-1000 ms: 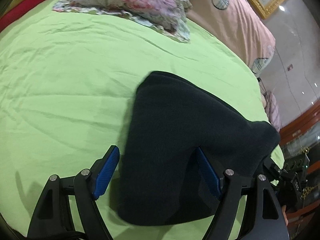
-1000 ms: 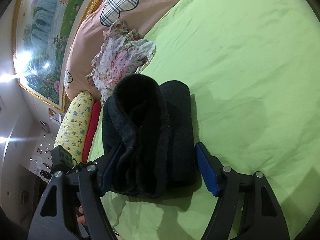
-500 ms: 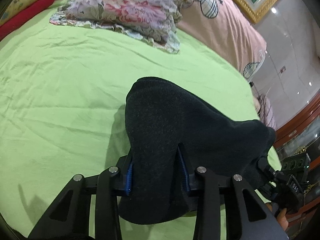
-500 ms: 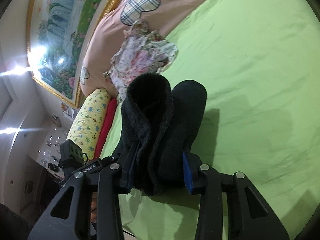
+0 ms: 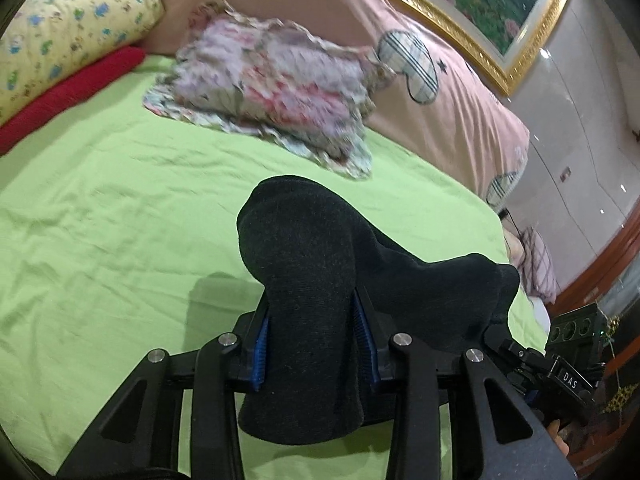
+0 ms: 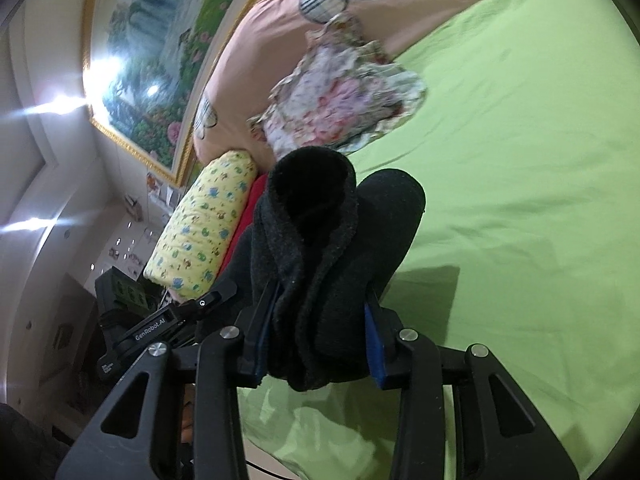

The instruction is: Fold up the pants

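Note:
The folded black fleece pants (image 5: 320, 272) hang between both grippers, lifted off the green bed sheet (image 5: 100, 220). My left gripper (image 5: 314, 344) is shut on one end of the bundle, its blue pads (image 5: 261, 348) pressed into the cloth. My right gripper (image 6: 320, 340) is shut on the other end of the pants (image 6: 320, 248), where the folded layers show edge-on. The right gripper also shows in the left wrist view (image 5: 560, 372) at the far right, and the left gripper shows in the right wrist view (image 6: 160, 328).
A folded floral garment (image 5: 272, 92) lies on the sheet near the pink headboard cushion (image 5: 440, 80). A yellow patterned pillow (image 5: 60, 32) and a red cloth (image 5: 68, 92) lie at the back left. The bed's edge (image 6: 280, 452) is just below my right gripper.
Both grippers closed on the pants, which lay on the sheet between open jaws a second ago. The bundle has since been lifted off the bed and carried towards the floral garment.

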`<state>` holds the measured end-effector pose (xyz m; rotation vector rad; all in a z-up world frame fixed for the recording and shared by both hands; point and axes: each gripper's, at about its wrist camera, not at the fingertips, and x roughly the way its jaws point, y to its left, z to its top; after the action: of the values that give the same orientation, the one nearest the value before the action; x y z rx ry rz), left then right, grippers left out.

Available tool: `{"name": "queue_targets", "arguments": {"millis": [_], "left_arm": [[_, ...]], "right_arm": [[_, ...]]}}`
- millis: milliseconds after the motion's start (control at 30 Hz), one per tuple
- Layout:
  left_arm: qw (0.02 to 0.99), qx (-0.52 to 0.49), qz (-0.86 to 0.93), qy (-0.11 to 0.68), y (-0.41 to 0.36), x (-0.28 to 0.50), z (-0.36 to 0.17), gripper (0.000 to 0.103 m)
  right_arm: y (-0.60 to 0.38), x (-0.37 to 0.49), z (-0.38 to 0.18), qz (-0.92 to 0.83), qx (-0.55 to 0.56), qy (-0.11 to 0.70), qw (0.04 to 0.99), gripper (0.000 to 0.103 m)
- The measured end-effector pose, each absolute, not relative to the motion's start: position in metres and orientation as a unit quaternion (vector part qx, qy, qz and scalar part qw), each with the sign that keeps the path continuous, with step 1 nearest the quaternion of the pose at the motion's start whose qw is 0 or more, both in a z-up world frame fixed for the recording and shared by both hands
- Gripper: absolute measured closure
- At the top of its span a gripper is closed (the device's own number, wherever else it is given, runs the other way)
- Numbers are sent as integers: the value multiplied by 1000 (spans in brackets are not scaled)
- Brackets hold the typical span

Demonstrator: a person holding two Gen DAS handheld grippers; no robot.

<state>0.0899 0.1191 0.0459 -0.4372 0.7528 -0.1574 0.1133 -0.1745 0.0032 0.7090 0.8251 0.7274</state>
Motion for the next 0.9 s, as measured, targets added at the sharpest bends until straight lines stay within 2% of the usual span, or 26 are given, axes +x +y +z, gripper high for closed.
{"name": "queue_targets", "arguments": {"millis": [400,900], "left_arm": [[908,-225,-24,353,165,108,45,67],[908,-225,-1,354,181,151,33,68]], "right_arm": [[-116,157,8,371,298,399,784,63],[-88,206,-3,377,290,412,777,63]]}}
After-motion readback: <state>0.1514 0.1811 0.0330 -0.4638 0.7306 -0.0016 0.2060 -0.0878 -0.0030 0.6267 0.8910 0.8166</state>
